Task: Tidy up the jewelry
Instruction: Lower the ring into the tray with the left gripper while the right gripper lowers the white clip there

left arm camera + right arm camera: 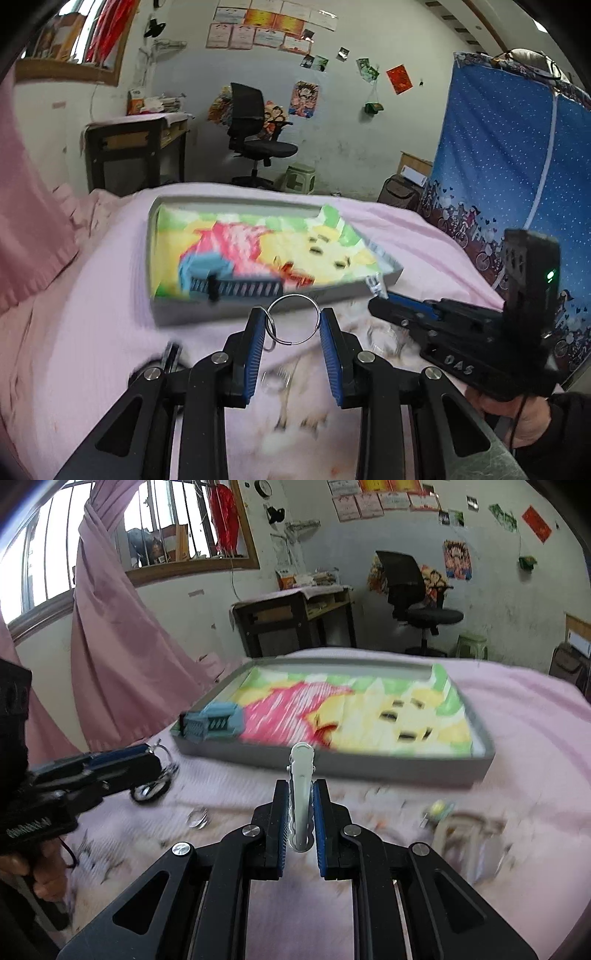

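A grey tray (258, 308) lined with a bright cartoon cloth lies on the pink bed, also in the right wrist view (369, 768). A blue comb-like clip (212, 725) rests in its near left corner. My left gripper (293, 319) is shut on linked silver rings (293, 319), held just before the tray's front wall. My right gripper (301, 794) is shut on a white hair clip (301, 775) that stands upright, also short of the tray. The left gripper shows at left in the right wrist view (147, 760), the right gripper at right in the left wrist view (384, 306).
Loose small pieces lie blurred on the pink bedspread (535, 731): a clear bead (197, 818), a yellow-green item (437, 808), a clear bag (476, 845). A desk (295, 620), office chair (417, 598) and blue wardrobe (517, 147) stand behind the bed.
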A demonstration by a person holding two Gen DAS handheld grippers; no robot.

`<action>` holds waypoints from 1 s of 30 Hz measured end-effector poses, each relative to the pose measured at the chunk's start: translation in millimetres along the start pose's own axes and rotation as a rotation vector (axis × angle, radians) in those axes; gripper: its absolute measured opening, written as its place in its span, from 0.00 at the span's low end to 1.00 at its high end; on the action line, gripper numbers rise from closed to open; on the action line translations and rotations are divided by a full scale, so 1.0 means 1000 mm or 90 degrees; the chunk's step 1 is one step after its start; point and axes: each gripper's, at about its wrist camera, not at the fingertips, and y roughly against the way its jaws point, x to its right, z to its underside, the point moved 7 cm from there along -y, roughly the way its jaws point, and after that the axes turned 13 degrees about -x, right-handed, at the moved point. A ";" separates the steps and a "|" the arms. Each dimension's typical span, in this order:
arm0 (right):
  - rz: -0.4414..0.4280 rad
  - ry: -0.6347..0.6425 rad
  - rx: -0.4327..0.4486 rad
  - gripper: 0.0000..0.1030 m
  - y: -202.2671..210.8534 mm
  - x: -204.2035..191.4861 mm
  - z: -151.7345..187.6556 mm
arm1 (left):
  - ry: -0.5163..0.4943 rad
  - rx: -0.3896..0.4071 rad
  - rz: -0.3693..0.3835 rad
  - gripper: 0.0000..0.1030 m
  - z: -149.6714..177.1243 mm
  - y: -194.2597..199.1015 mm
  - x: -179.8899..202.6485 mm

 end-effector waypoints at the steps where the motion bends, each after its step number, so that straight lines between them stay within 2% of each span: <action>1: 0.004 -0.001 0.003 0.11 -0.001 0.005 -0.006 | 0.003 0.006 0.007 0.28 -0.011 -0.001 0.002; 5: 0.014 -0.015 0.001 0.11 -0.010 0.022 -0.023 | 0.014 0.020 0.015 0.28 -0.037 -0.013 0.010; 8: 0.022 -0.032 -0.012 0.11 -0.023 0.038 -0.034 | 0.024 0.012 0.008 0.28 -0.050 -0.030 0.013; 11: 0.022 -0.045 -0.027 0.11 -0.036 0.049 -0.040 | 0.031 -0.017 -0.007 0.28 -0.057 -0.052 0.013; 16: 0.032 -0.055 -0.058 0.11 -0.056 0.062 -0.045 | 0.072 -0.104 -0.039 0.28 -0.054 -0.092 0.004; 19: 0.032 -0.059 -0.088 0.11 -0.067 0.066 -0.045 | 0.081 -0.146 -0.078 0.28 -0.050 -0.107 0.001; 30: 0.028 -0.030 -0.148 0.11 -0.085 0.068 -0.049 | 0.071 -0.208 -0.129 0.28 -0.046 -0.128 -0.001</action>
